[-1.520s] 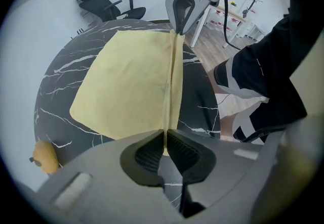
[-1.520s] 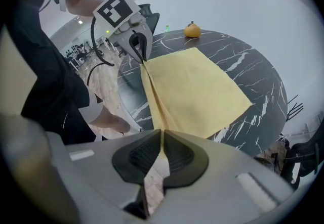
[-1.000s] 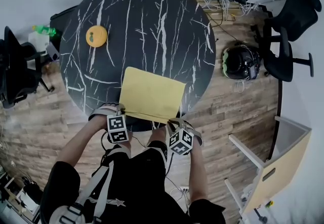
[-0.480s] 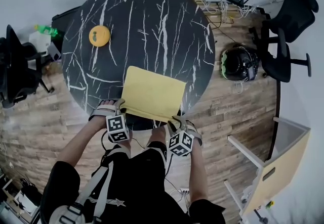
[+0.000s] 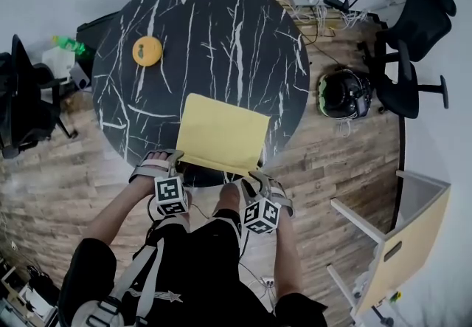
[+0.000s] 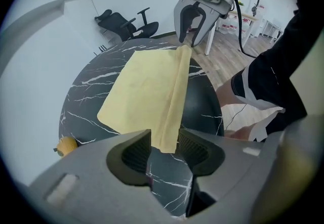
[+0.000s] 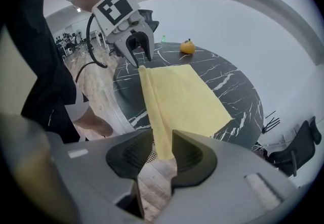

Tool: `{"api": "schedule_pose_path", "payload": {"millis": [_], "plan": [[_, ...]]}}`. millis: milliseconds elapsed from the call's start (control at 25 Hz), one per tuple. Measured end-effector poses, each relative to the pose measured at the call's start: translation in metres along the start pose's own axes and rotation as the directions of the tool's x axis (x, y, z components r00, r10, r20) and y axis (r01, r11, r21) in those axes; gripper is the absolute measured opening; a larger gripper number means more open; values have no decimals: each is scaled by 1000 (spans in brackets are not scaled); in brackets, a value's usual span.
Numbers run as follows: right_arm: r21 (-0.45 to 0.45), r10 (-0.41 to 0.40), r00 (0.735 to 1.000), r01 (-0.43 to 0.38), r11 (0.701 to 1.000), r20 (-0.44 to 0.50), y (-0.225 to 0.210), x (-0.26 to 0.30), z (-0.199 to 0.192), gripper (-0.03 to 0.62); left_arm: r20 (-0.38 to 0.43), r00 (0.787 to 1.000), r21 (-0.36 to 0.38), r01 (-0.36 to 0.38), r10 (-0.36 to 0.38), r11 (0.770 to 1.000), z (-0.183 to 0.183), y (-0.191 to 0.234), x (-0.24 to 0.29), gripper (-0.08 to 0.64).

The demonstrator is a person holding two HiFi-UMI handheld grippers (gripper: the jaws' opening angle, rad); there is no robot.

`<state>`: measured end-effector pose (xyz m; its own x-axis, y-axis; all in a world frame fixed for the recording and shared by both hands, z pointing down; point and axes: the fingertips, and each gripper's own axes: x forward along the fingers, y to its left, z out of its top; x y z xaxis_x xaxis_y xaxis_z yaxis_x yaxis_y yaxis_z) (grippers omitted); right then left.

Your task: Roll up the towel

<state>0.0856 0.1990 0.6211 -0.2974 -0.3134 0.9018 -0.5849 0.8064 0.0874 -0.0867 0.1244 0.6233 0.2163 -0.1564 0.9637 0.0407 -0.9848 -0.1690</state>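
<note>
A yellow towel [image 5: 225, 133] lies flat on the round black marble table [image 5: 206, 38], with a narrow fold along its near edge [image 6: 174, 101]. My left gripper [image 5: 177, 161] hangs over the towel's near left corner. Its jaws have just been opening and stand wide, with the corner [image 6: 164, 142] loose between them. My right gripper [image 5: 254, 176] is at the near right corner. Its jaws have also just been opening, and the folded edge [image 7: 161, 144] sits in the gap without being pinched. Each gripper shows in the other's view: the right gripper [image 6: 194, 41] and the left gripper [image 7: 137, 55].
A yellow-orange fruit [image 5: 147, 50] sits on the table's far left part. A helmet [image 5: 346, 93] lies on the wood floor at the right, with office chairs [image 5: 413, 30] beyond it. A wooden cabinet [image 5: 398, 237] stands at the lower right. My legs are close to the table's near edge.
Both grippers have opened, let go of the towel's near edge and drawn back a little toward me, rising slightly. The towel stays on the table.
</note>
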Motion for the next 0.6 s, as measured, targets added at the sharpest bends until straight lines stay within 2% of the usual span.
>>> {"api": "schedule_pose_path", "payload": {"millis": [280,480,600], "plan": [[-26,23,1000,-24,999,-17,23,11,-12,124,-2,999,37,40,-39,999,4,-31,11,178],[-49,17,999,-19,999,-31,20,21,-18,124,-17,999,29,41,-41,999,-1,-31,24,167],[-50,28,999,-29,998,-37,17,26,-20,124,-28,999,38,30,-29,999,-3,-25,30,124]]}}
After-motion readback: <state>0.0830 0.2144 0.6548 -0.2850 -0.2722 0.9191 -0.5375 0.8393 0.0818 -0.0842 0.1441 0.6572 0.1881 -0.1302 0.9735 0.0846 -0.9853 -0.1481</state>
